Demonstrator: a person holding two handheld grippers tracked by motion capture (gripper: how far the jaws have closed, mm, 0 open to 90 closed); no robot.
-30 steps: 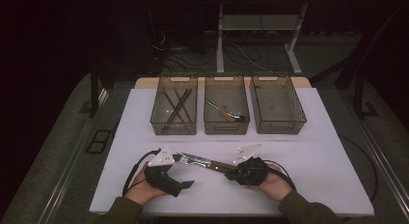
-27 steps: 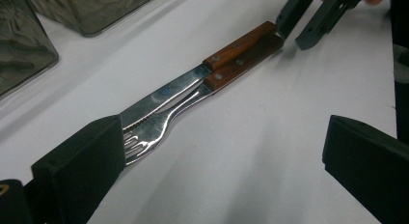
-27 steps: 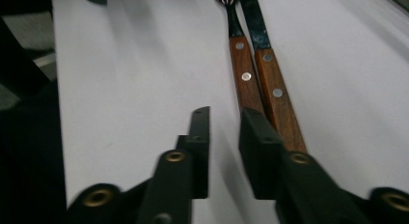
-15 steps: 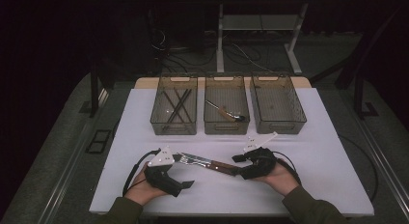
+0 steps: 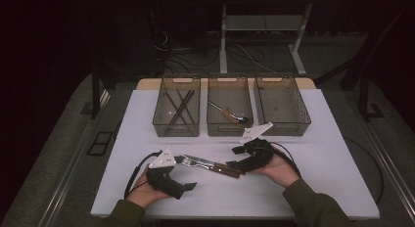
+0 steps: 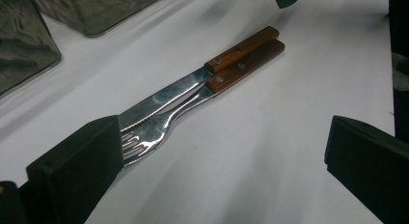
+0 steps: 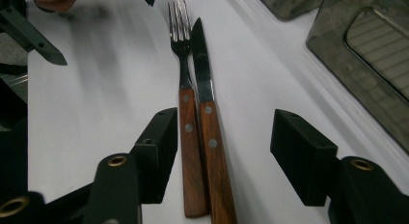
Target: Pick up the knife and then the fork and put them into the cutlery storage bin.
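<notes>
A knife [image 5: 204,162] and a fork [image 5: 211,167] with brown wooden handles lie side by side on the white table [image 5: 323,163]. My right gripper [image 5: 236,157] stands at their handle ends. Its jaws have just been opening, and both handles, knife [image 7: 212,137] and fork [image 7: 189,151], lie between them with no pad pressing; right gripper [image 7: 224,120]. My left gripper [image 5: 185,174] is open wide at the other end, left gripper [image 6: 224,132]. The fork tines [image 6: 140,139] and the knife blade [image 6: 164,96] lie beside its left jaw.
Three clear bins stand in a row at the back of the table. The left bin [image 5: 159,120] holds dark sticks, the middle bin [image 5: 214,124] a wooden-handled spoon [image 5: 228,114], and the right bin [image 5: 304,120] is bare inside.
My right gripper has opened off the handles and lifted a little toward the bins. The knife and fork stay on the table. The left gripper has kept still.
</notes>
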